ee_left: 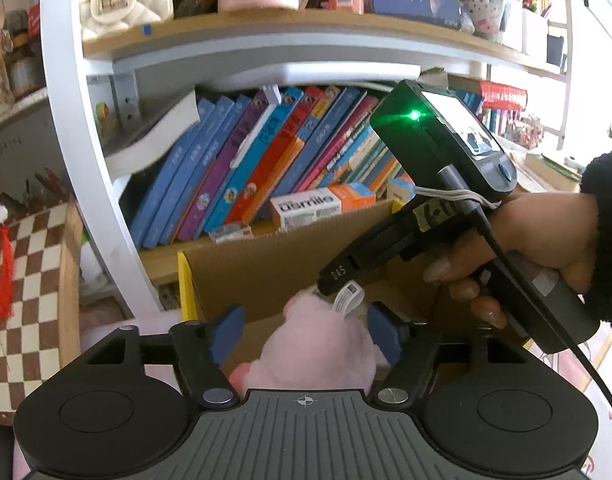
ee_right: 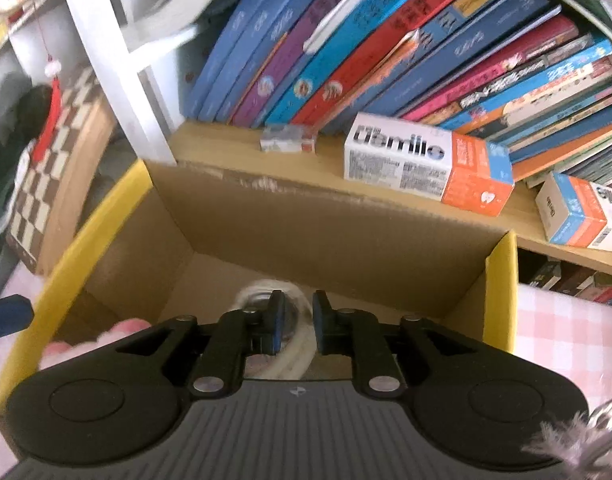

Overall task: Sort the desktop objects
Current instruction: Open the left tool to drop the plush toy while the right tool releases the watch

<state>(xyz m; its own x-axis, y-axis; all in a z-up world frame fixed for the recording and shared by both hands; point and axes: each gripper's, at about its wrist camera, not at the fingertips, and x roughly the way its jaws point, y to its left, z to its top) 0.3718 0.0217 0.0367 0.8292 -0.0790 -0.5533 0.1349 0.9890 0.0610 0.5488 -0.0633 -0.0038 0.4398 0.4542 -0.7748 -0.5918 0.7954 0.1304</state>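
Pink and fluffy, the plush toy [ee_left: 321, 352] sits low in the left wrist frame between the wide-spread jaws of the left gripper [ee_left: 304, 330], above the open cardboard box [ee_right: 325, 220]; the pads do not seem to press it. It looks light and squashy, best pinched across its body, not by the white tag [ee_left: 347, 296]. The right gripper [ee_right: 298, 326], jaws narrow with a gap showing, hangs over a tape roll [ee_right: 294, 344] in the box, its right side between the blue pads; whether they clamp it I cannot tell. A carton [ee_right: 425, 160] on the shelf seems to read "usmile".
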